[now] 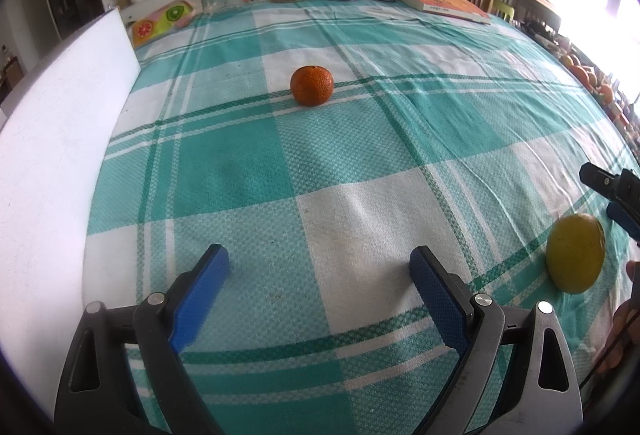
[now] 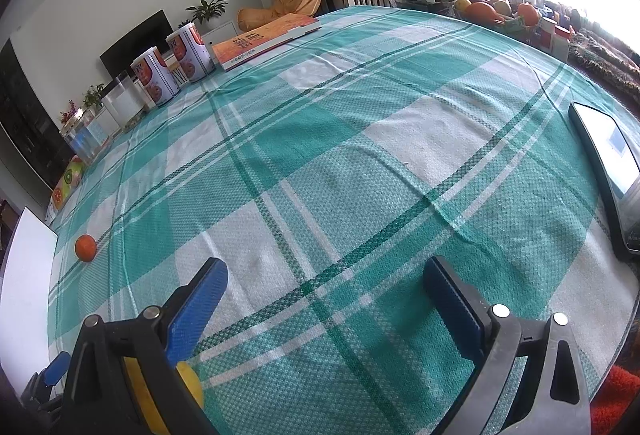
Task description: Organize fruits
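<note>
Green and white cloth covers the tabletop (image 1: 360, 175). Both the left gripper (image 1: 320, 267) and right gripper (image 2: 326, 275) are wide apart and hold nothing. An orange (image 1: 312, 85) sits far ahead, and a lemon (image 1: 575, 253) lies between the grippers.
</note>
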`<state>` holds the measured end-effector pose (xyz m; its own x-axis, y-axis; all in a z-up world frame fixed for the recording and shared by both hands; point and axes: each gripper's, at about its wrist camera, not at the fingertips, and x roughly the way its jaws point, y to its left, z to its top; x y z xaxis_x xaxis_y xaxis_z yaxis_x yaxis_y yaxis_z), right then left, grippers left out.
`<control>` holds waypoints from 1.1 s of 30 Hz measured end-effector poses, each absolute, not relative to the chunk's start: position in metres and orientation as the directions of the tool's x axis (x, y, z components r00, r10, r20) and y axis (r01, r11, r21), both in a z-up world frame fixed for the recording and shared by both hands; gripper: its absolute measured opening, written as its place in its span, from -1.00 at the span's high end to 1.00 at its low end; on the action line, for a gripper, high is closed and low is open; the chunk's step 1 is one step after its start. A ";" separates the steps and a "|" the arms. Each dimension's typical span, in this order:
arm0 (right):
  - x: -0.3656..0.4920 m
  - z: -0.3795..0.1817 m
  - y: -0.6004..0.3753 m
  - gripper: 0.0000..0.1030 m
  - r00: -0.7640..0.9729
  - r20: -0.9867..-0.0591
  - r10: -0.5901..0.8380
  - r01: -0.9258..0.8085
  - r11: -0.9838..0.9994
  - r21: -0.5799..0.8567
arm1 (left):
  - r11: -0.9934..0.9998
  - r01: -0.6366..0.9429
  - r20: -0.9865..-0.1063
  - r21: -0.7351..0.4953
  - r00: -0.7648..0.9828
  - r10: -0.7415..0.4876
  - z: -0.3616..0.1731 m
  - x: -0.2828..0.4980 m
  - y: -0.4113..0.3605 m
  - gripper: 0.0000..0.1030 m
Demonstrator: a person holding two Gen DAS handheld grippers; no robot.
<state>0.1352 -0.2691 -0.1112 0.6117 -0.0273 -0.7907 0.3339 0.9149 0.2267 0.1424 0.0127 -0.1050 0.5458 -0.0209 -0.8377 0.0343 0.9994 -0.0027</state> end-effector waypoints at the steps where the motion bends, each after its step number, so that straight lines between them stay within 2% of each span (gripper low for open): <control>1: 0.135 -0.111 -0.269 -0.91 0.611 -0.791 -0.029 0.334 0.915 0.224 | 1.000 0.018 -0.840 -0.015 0.543 -0.023 -0.102 0.150 0.015 -0.81; 5: 0.136 -0.112 -0.268 -0.93 0.611 -0.791 -0.028 0.331 0.917 0.223 | 0.995 -0.053 -0.815 -0.080 0.578 -0.035 -0.089 0.182 0.022 -0.80; 13: 0.136 -0.112 -0.269 -0.94 0.611 -0.791 -0.026 0.330 0.917 0.224 | 0.993 -0.111 -0.807 -0.045 0.589 0.029 -0.096 0.243 0.024 -0.75; 14: 0.136 -0.112 -0.268 -0.94 0.611 -0.791 -0.026 0.330 0.917 0.224 | 0.993 -0.106 -0.803 -0.044 0.595 0.028 -0.098 0.246 0.024 -0.61; 15: 0.136 -0.112 -0.269 -0.95 0.612 -0.791 -0.025 0.330 0.917 0.226 | 0.994 -0.096 -0.803 -0.041 0.595 0.025 -0.101 0.247 0.024 -0.38; 16: 0.136 -0.112 -0.269 -0.95 0.613 -0.790 -0.023 0.330 0.916 0.229 | 0.996 -0.082 -0.815 -0.037 0.579 0.017 -0.105 0.249 0.023 0.19; 17: 0.135 -0.111 -0.270 -0.94 0.617 -0.787 -0.012 0.331 0.911 0.246 | 0.997 -0.078 -0.800 -0.006 0.598 0.042 -0.103 0.247 0.021 0.42; 20: 0.124 -0.102 -0.280 -0.94 0.676 -0.728 0.115 0.281 0.873 0.399 | 0.997 -0.055 -0.805 -0.061 0.593 -0.016 -0.098 0.235 0.022 0.42; 23: 0.116 -0.089 -0.254 -0.94 0.664 -0.671 0.330 0.066 0.868 0.492 | 0.994 -0.062 -0.795 -0.090 0.606 -0.034 -0.084 0.209 0.023 0.42; 25: 0.108 -0.083 -0.218 -0.94 0.617 -0.700 0.360 -0.060 0.908 0.414 | 0.991 -0.062 -0.795 -0.121 0.604 -0.060 -0.073 0.192 0.025 0.42; 28: 0.106 -0.084 -0.170 -0.94 0.573 -0.771 0.277 -0.164 0.961 0.223 | 0.984 -0.042 -0.794 -0.171 0.598 -0.112 -0.056 0.165 0.024 0.42; 30: 0.107 -0.094 -0.154 -0.74 0.527 -0.818 0.231 -0.189 0.970 0.152 | 0.980 -0.011 -0.790 -0.200 0.594 -0.155 -0.044 0.146 0.022 0.42; 32: 0.108 -0.106 -0.152 0.02 0.494 -0.850 0.182 -0.164 0.980 0.114 | 0.976 0.033 -0.781 -0.216 0.594 -0.193 -0.031 0.124 0.017 0.42; 33: 0.108 -0.105 -0.156 0.02 0.500 -0.845 0.192 -0.153 0.979 0.132 | 0.973 0.056 -0.774 -0.225 0.596 -0.214 -0.024 0.111 0.016 0.42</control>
<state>0.1079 -0.1558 -0.1049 0.4996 0.1920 -0.8447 -0.1529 0.9794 0.1322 0.1115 0.0164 -0.0239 0.5960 -0.2136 -0.7740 0.0558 0.9726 -0.2255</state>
